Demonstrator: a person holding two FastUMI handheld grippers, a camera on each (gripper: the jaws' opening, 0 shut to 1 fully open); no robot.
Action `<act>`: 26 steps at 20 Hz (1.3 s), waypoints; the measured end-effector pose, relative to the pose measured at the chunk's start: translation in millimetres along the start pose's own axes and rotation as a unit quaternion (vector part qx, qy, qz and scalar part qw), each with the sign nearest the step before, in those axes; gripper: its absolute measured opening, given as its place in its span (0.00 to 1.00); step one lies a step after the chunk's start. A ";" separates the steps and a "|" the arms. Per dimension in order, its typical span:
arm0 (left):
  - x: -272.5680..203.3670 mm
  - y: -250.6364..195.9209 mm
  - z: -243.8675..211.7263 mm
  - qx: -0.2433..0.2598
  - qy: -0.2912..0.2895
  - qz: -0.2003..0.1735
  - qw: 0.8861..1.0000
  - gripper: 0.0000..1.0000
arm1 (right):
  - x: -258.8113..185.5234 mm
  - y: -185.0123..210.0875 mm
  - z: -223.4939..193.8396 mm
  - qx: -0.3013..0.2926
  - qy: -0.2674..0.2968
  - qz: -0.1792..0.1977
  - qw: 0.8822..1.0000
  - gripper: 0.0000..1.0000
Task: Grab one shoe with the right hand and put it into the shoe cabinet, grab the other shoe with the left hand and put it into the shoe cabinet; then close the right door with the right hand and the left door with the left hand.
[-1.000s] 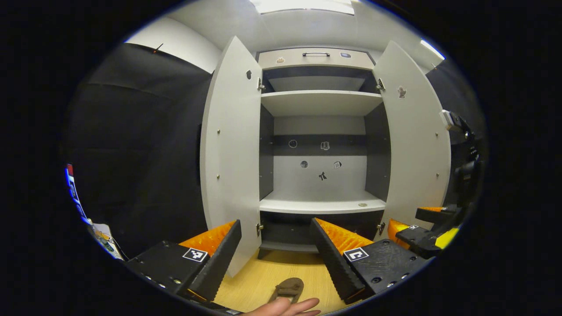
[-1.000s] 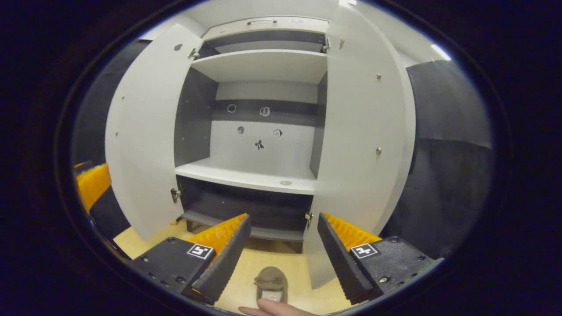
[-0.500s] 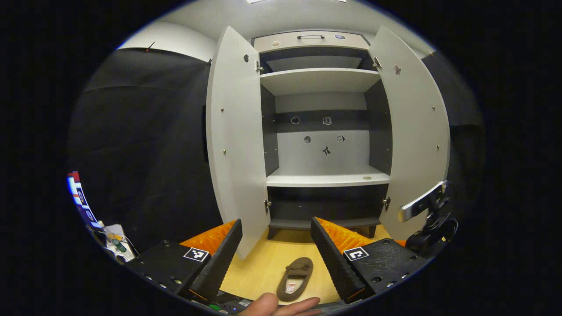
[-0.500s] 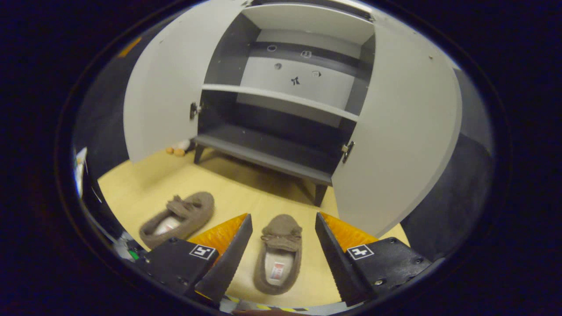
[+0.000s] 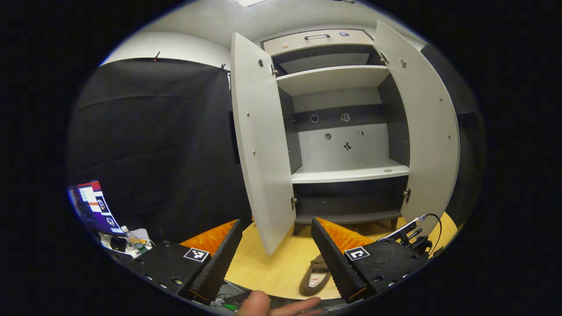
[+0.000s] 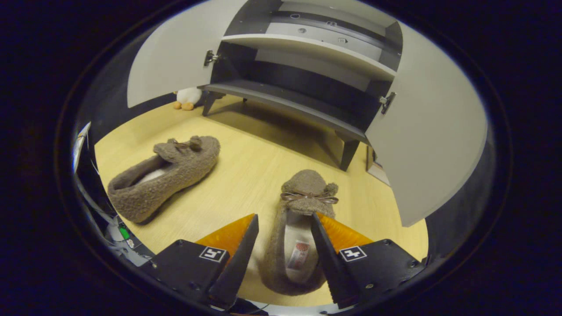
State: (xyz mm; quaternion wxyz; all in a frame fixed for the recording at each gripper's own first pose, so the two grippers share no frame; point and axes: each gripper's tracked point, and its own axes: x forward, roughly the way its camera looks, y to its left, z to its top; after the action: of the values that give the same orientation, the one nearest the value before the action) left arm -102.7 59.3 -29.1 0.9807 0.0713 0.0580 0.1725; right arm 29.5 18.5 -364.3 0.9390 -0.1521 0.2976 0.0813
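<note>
I have the shoe cabinet (image 5: 347, 175) in front of me with both doors swung wide, the left door (image 5: 261, 145) and the right door (image 5: 432, 131) standing out toward me and its pale shelf (image 5: 351, 173) bare. In the right gripper view my right gripper (image 6: 283, 250) sits low over the wooden floor (image 6: 246, 175) before the cabinet, its fingers spread with the nearer slipper (image 6: 298, 232) lying between them, toe and bow pointing at the cabinet's foot; one finger overlaps the slipper's edge, but I cannot tell whether either one touches it. The other slipper (image 6: 164, 175) lies on its side on the floor, out in front of the open left door and well apart from the first. A small white plush toy (image 6: 188, 97) sits by the cabinet's left leg. In the left gripper view my left gripper (image 5: 276, 259) is held higher, facing the cabinet, fingers spread and holding nothing; a slipper (image 5: 316, 276) shows on the floor between them, in front of the cabinet. A fingertip (image 5: 281, 305) peeks in at the bottom edge there.
</note>
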 end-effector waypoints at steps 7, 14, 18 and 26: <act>-2.3 1.3 -2.7 -0.001 0.007 0.017 1.000 0.96 | 22.5 1.8 -10.7 -0.074 0.019 -0.018 0.997 0.31; -4.6 4.6 -0.7 0.011 0.005 0.021 1.000 0.96 | 15.3 -8.0 -4.5 -0.112 -0.007 -0.054 0.992 0.07; -1.5 -1.4 1.6 0.010 0.000 0.008 1.000 0.96 | -7.4 -28.3 21.9 -0.115 -0.055 -0.076 0.989 0.06; 20.9 -4.6 17.9 -0.030 -0.038 -0.012 0.999 0.96 | -104.5 -66.0 167.7 -0.084 -0.197 -0.085 0.973 0.06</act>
State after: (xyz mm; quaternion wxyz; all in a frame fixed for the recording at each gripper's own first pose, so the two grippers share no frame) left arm -79.2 60.1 -14.0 0.9860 0.0480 0.0169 0.1591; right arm 50.5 5.9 -157.5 0.9666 -0.2357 0.0845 0.0545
